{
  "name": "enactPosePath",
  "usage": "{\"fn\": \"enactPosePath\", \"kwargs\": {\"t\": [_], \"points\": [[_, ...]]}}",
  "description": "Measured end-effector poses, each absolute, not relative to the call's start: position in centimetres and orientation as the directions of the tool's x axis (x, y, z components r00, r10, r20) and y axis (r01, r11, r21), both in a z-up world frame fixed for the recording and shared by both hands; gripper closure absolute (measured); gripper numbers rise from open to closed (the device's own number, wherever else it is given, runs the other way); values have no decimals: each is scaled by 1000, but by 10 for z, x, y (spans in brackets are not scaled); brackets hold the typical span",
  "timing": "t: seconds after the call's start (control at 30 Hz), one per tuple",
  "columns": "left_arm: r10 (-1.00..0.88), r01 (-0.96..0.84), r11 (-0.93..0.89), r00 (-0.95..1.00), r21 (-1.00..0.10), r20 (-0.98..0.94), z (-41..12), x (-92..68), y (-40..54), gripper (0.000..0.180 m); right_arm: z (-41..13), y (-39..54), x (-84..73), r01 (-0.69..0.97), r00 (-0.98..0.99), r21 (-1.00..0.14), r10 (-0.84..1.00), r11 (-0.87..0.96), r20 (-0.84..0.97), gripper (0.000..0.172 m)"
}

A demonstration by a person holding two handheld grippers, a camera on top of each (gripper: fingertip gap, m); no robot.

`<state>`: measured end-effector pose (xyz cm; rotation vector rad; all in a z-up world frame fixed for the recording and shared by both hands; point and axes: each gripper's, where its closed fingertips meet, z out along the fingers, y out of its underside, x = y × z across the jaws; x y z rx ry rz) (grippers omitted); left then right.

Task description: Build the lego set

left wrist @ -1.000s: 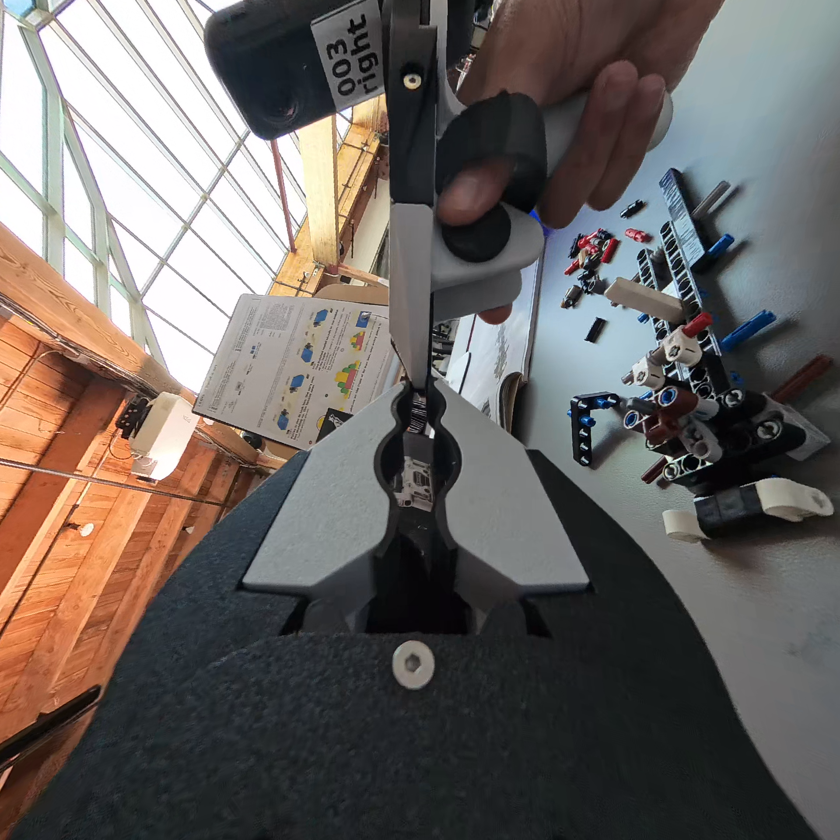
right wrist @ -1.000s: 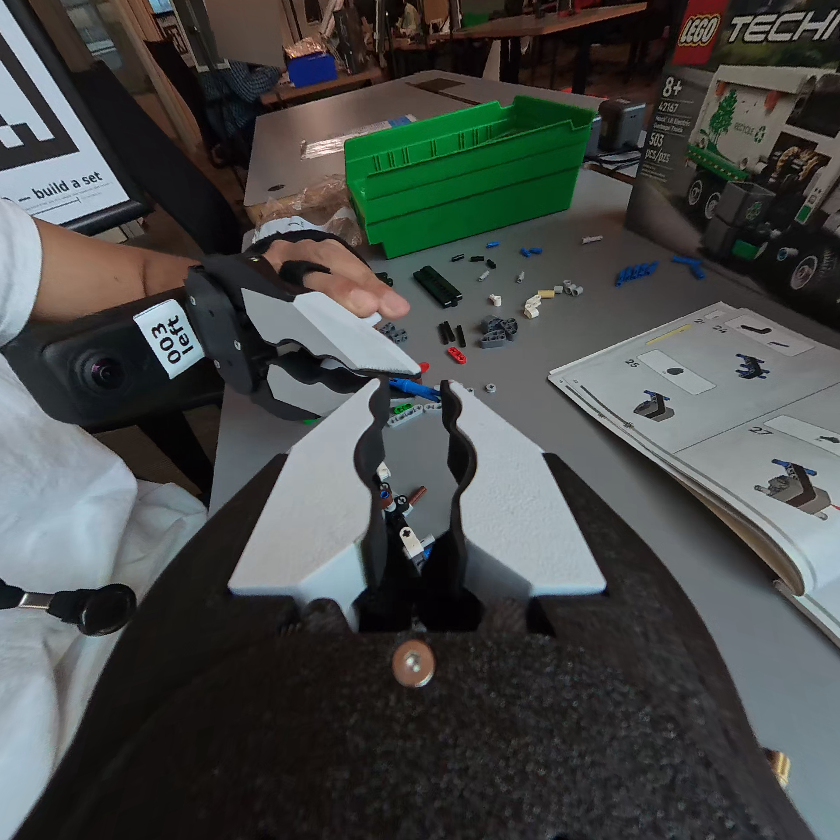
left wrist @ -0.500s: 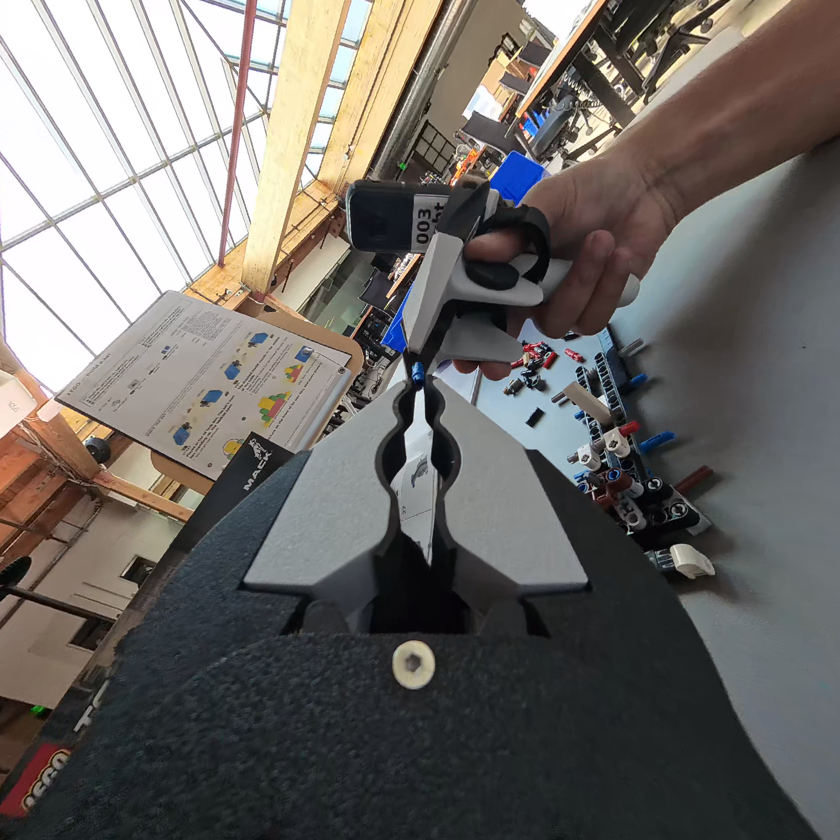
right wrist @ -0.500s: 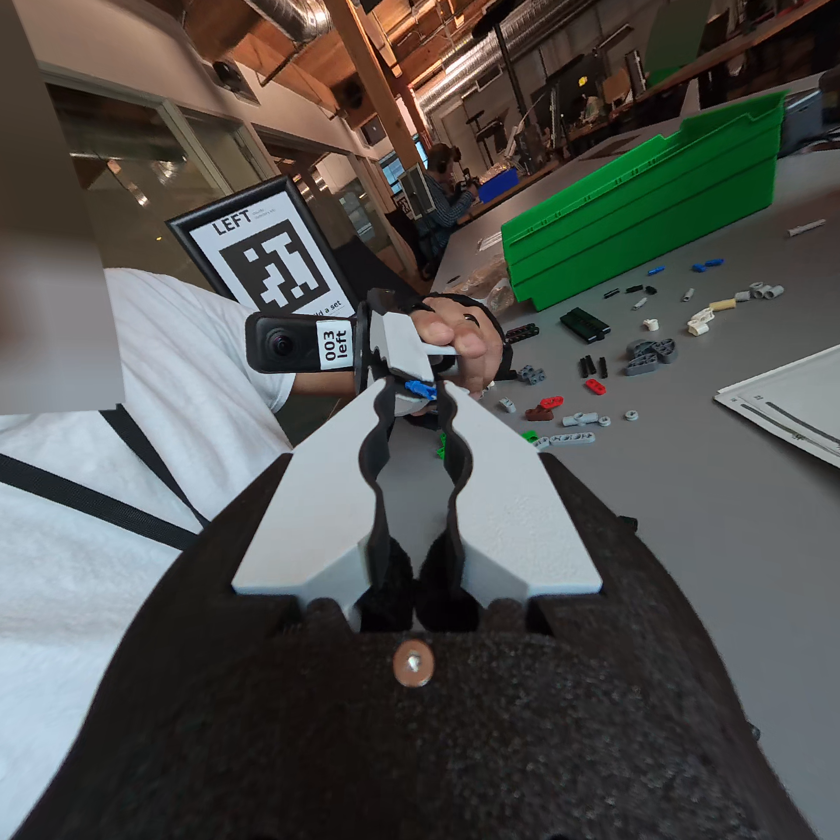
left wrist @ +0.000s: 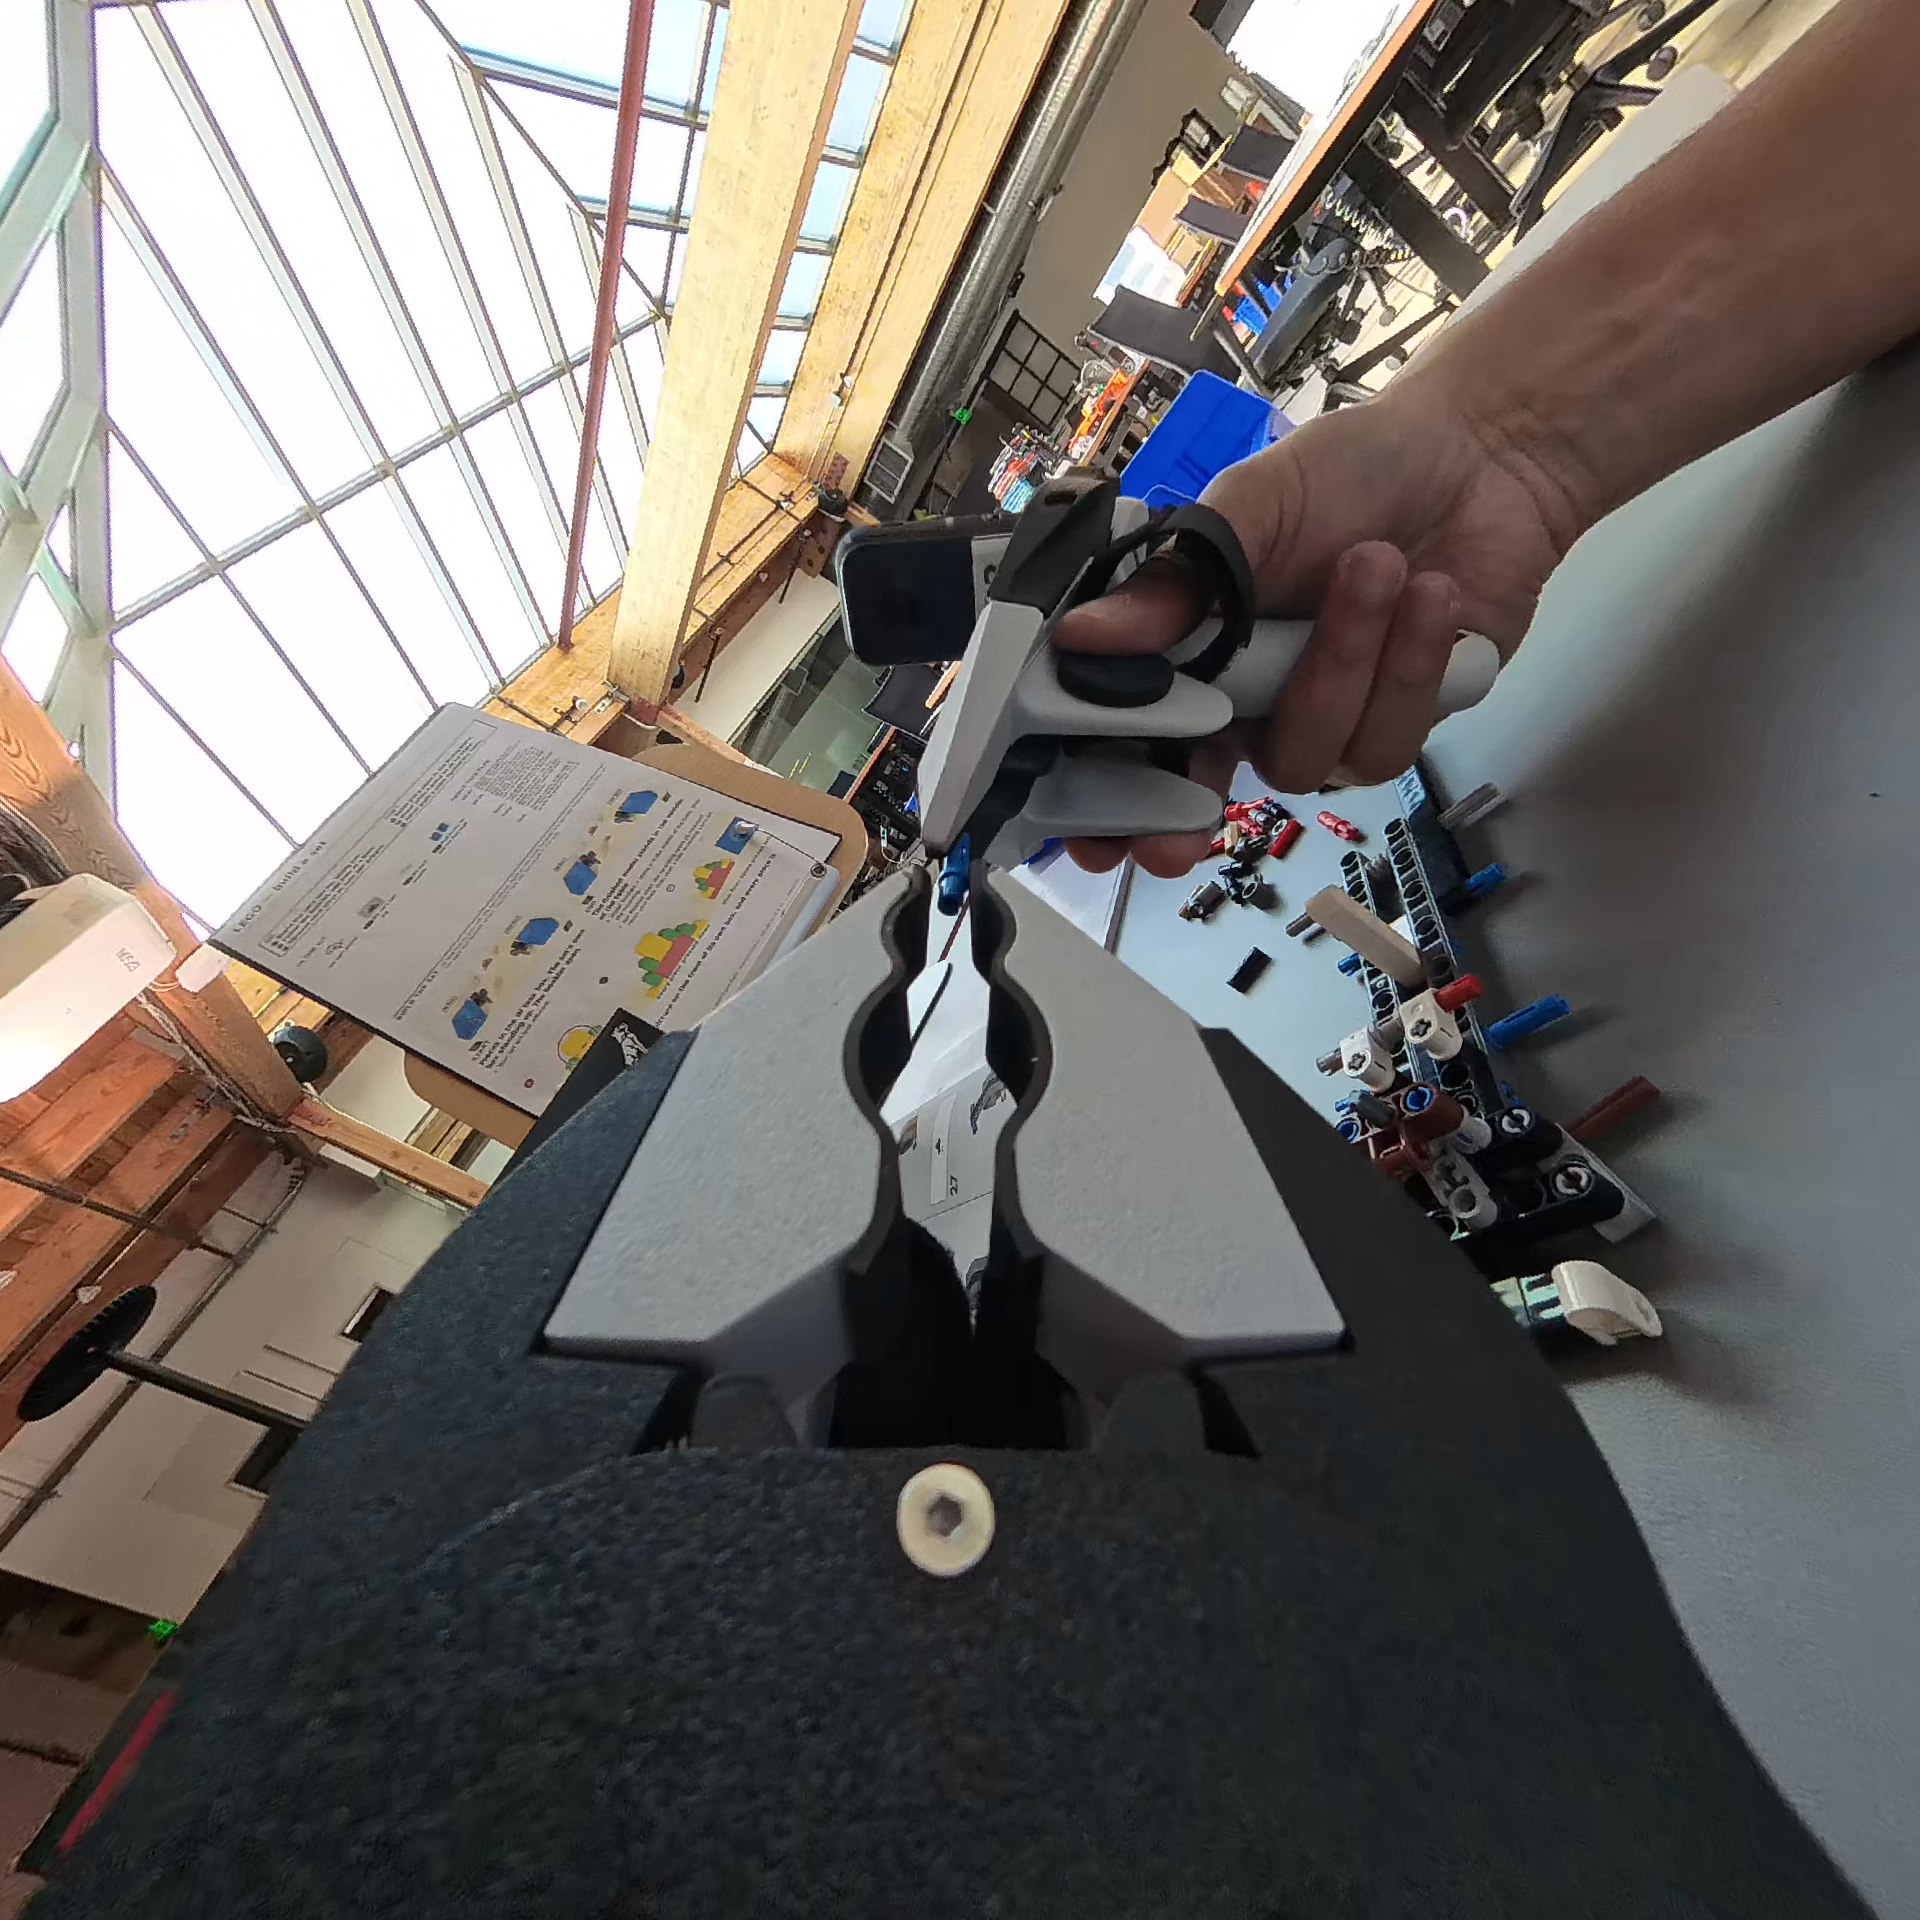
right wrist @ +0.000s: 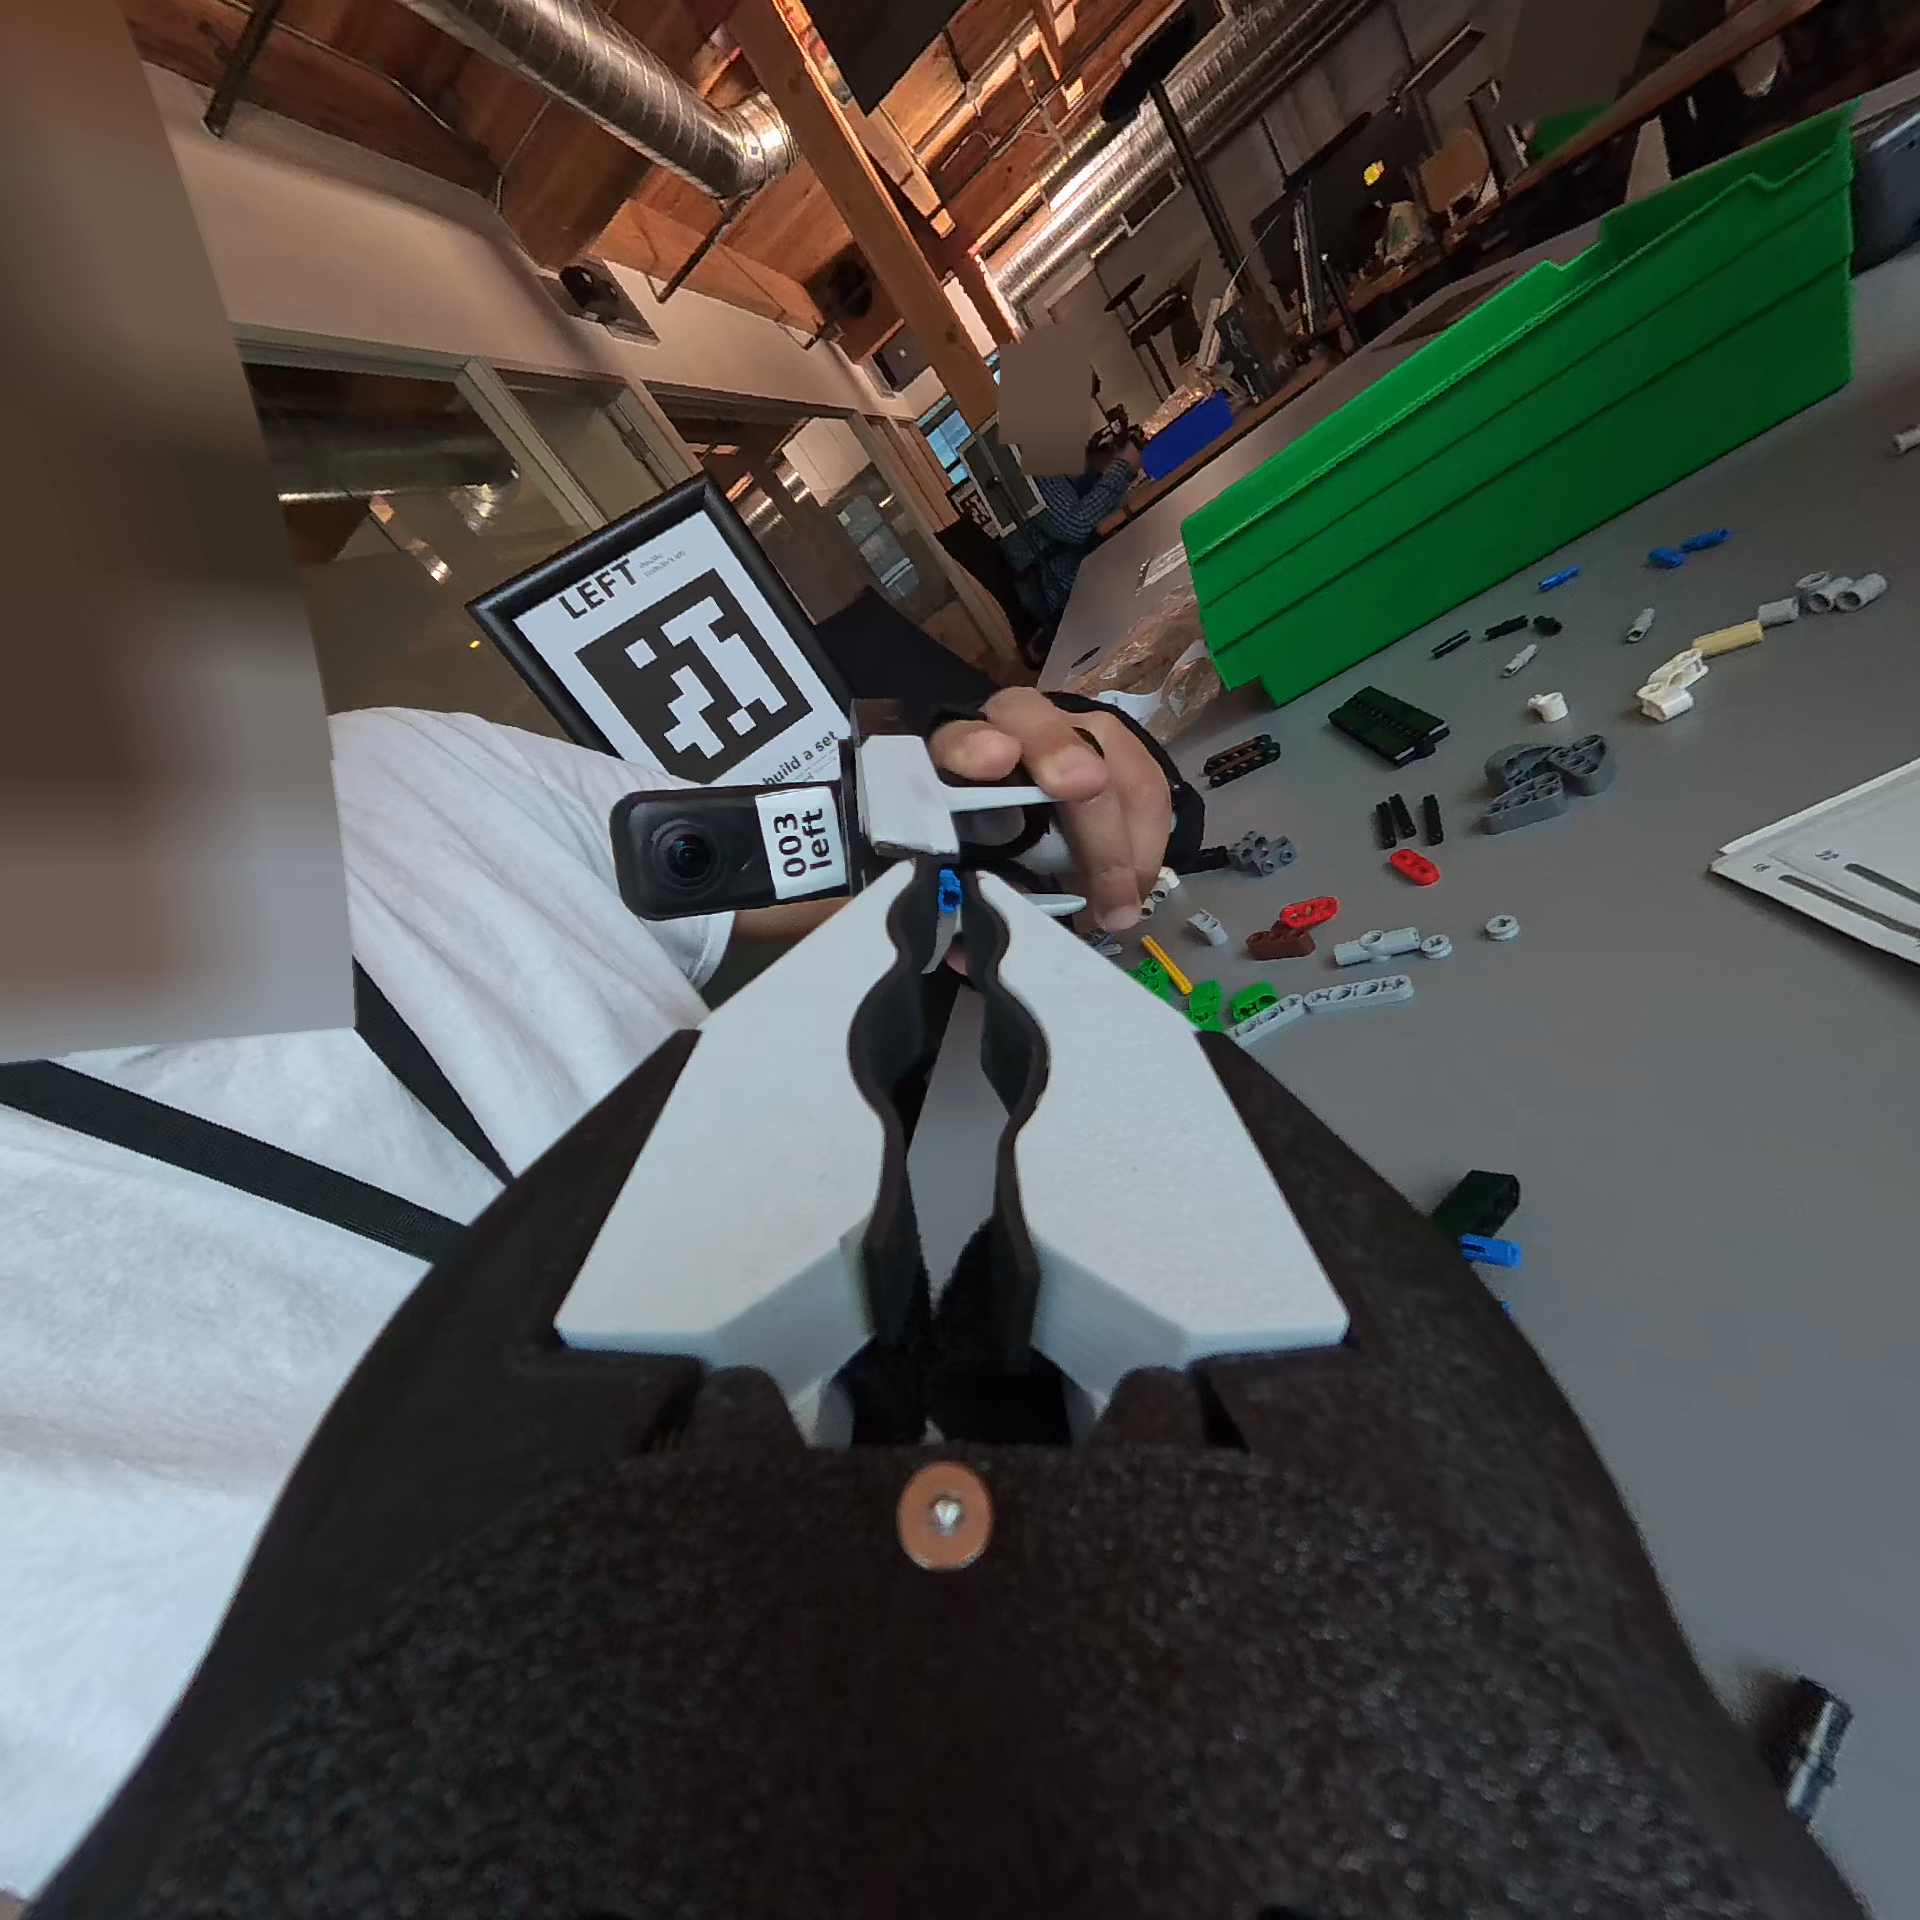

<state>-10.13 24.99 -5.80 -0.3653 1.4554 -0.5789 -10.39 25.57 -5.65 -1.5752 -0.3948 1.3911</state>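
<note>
So I'm looking over a grey table (right wrist: pixel 1558 1143) with a big green bin (right wrist: pixel 1558 468) sitting at the far right. An open booklet (right wrist: pixel 1849 883) is lying at the right edge. A half-built black beam assembly (left wrist: pixel 1455 1122) is resting further off on the right side, and loose little parts (right wrist: pixel 1351 935) are scattered near the middle.

I'm holding both grippers up off the table, nose to nose, tips practically touching. The right gripper (right wrist: pixel 948 896) is clamping down on a tiny blue pin (left wrist: pixel 952 881), with both pads looking pressed onto it. The left gripper (left wrist: pixel 953 899) is sitting at a narrow gap with the pin's other end poking in between its tips. I'm seeing a sliver of space beside the pin there, so I'm not counting that as a grip.

My take on handling: a peg that small is being pinched right at the fingertips, so it probably twists out easily. I'm keeping both noses lined up along the pin's length and the right squeeze steady. I'm also avoiding any sideways drag.
</note>
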Motion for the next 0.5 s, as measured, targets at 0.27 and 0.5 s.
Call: {"fn": "enactPosePath", "kwargs": {"t": [0.27,0.5], "points": [[-611,120,784,-26,-609,-792,-61,-99,250,177,-60,258,-102,-353,281,-781,737,-515,-614,170],[-785,-109,619,-113,-778,-609,-82,-85,294,178,-97,280,-58,-121,708,-890,589,-440,-388,150]]}}
